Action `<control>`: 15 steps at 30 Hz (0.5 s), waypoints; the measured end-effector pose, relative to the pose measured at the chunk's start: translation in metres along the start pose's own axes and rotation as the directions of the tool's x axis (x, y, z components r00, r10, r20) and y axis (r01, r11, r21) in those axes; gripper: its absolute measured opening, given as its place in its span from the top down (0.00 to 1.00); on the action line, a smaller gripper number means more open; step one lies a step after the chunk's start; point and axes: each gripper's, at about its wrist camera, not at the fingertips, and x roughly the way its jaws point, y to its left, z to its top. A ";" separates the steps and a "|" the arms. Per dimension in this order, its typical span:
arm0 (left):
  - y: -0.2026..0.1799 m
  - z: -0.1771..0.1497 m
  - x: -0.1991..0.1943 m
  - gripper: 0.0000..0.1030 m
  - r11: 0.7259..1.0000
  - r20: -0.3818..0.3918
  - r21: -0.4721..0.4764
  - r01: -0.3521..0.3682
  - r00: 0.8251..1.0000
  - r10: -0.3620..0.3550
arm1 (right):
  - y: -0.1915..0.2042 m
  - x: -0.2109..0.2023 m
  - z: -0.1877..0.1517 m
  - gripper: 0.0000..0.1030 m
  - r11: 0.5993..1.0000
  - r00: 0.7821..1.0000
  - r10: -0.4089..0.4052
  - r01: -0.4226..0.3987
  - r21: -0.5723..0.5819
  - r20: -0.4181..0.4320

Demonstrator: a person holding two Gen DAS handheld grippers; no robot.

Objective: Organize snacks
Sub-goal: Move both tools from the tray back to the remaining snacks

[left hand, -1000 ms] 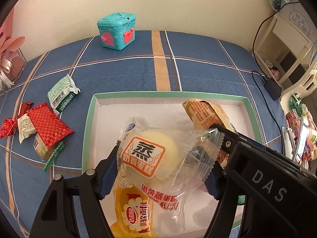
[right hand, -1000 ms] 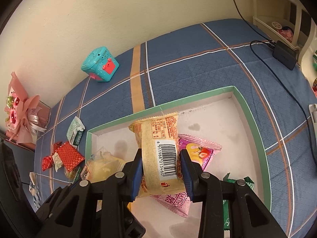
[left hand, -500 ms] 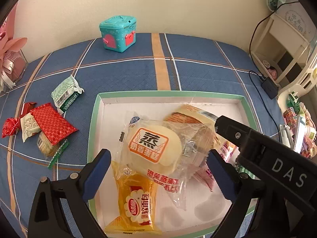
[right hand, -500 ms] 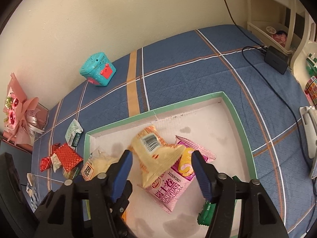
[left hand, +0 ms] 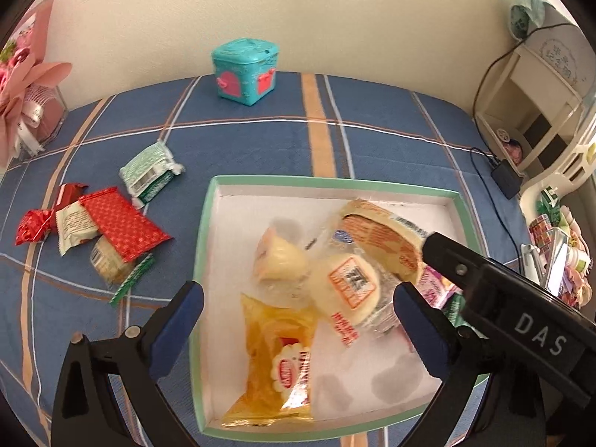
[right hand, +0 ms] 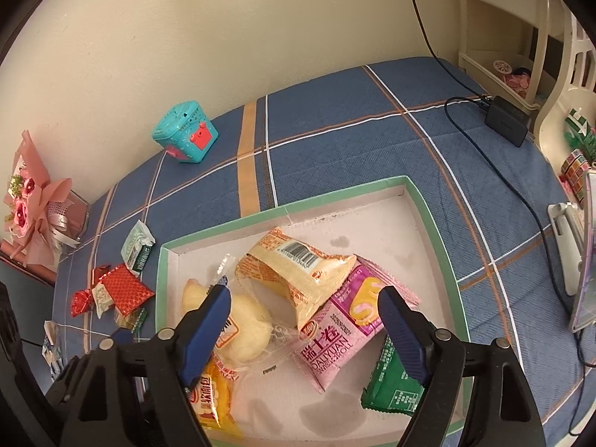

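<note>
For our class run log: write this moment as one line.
left gripper: open | right gripper: open | steamed bun packet, beige packet: in tray

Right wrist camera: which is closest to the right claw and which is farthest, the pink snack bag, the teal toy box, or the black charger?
Counting from the right claw:
1. Pink snack bag, in the tray, right between the fingers.
2. Teal toy box, far left, by the wall.
3. Black charger, far right corner of the blanket.
The last two are nearly tied.
</note>
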 end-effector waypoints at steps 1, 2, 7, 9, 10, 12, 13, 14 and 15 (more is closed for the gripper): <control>0.003 -0.001 0.000 0.01 1.000 -0.002 -0.006 -0.005 1.000 0.005 | 0.000 0.000 -0.002 0.18 1.000 1.000 -0.004 0.004 0.000 -0.002; 0.008 -0.002 0.000 0.01 1.000 -0.005 -0.017 -0.012 1.000 0.012 | 0.000 0.000 -0.003 0.18 1.000 1.000 -0.007 0.007 -0.001 -0.006; 0.031 -0.005 -0.004 0.01 0.996 -0.010 -0.048 -0.069 0.998 0.068 | 0.003 -0.002 -0.010 0.18 1.000 1.000 -0.008 0.008 -0.003 -0.015; 0.040 -0.006 -0.005 0.01 0.994 -0.009 -0.062 -0.090 0.996 0.089 | 0.006 -0.003 -0.014 0.18 1.000 1.000 -0.011 0.011 -0.009 -0.016; 0.043 -0.007 -0.006 0.01 0.993 -0.010 -0.066 -0.099 0.995 0.099 | 0.007 -0.004 -0.015 0.18 1.000 1.000 -0.014 0.014 -0.012 -0.017; 0.055 -0.007 -0.009 0.01 0.990 -0.006 -0.096 -0.104 0.995 0.104 | 0.010 -0.005 -0.019 0.18 1.000 1.000 -0.019 0.019 -0.020 -0.021; 0.061 -0.007 -0.011 0.01 0.988 -0.004 -0.113 -0.101 0.995 0.101 | 0.012 -0.005 -0.021 0.18 0.999 0.999 -0.025 0.025 -0.028 -0.023; 0.066 -0.007 -0.013 0.01 0.987 -0.001 -0.126 -0.101 0.995 0.102 | 0.014 -0.006 -0.023 0.18 0.999 0.999 -0.031 0.030 -0.037 -0.024; 0.072 -0.007 -0.015 0.01 0.985 0.003 -0.136 -0.107 0.994 0.109 | 0.016 -0.006 -0.025 0.18 0.998 0.999 -0.036 0.035 -0.043 -0.026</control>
